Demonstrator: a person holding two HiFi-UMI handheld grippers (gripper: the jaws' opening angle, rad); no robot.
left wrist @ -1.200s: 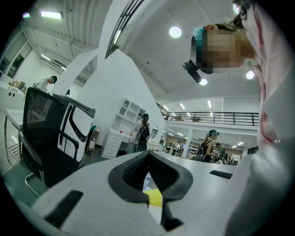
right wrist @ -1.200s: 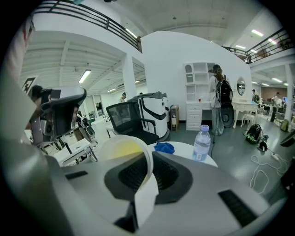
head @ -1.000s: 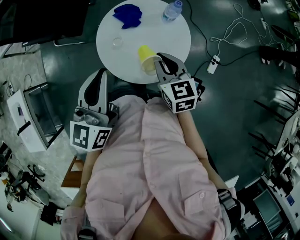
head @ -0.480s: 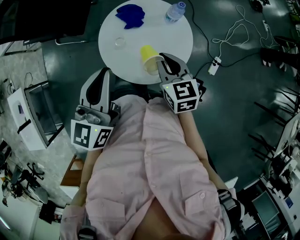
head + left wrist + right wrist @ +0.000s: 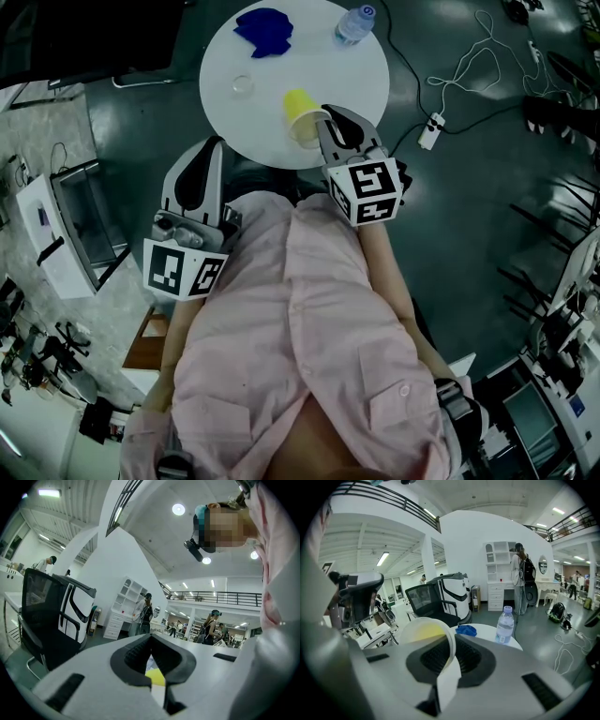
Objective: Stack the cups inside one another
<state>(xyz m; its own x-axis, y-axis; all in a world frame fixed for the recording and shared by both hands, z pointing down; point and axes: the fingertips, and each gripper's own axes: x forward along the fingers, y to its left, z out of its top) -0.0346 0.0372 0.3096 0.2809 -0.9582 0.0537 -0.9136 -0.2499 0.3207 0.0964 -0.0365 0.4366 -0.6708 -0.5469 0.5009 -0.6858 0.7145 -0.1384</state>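
— Holding anything in your right gripper (image 5: 451, 645)?

— Yes. Its jaws are almost together, pinching the thin wall of the yellow plastic cup (image 5: 423, 633) right at the rim. One pad sits inside the mouth, the other outside. In the right gripper view the rim looks pale and translucent, and the inside is yellow.

— Where is that cup?

— It is over the near edge of the round white table (image 5: 328, 70), tipped on its side. The mouth faces me and the base points to the far side. I cannot tell whether its side touches the tabletop.

— And your left gripper (image 5: 150, 639)?

— Its jaws are closed together with nothing between them. It is off the table, near and to the left of the table's edge. It is well apart from the yellow cup, which shows through the slit behind its tips.

— What else is on the table?

— A small clear round cup (image 5: 242, 83) stands to the left of the yellow one and a little farther off, not touching it. At the far edge a crumpled blue cloth (image 5: 264, 28) lies on the left. A clear plastic water bottle (image 5: 354, 22) stands upright on the right.

— Anything around the table?

— A black office chair (image 5: 436, 599) stands beyond it. A white power strip (image 5: 431, 127) lies with its cable on the dark floor to the right.
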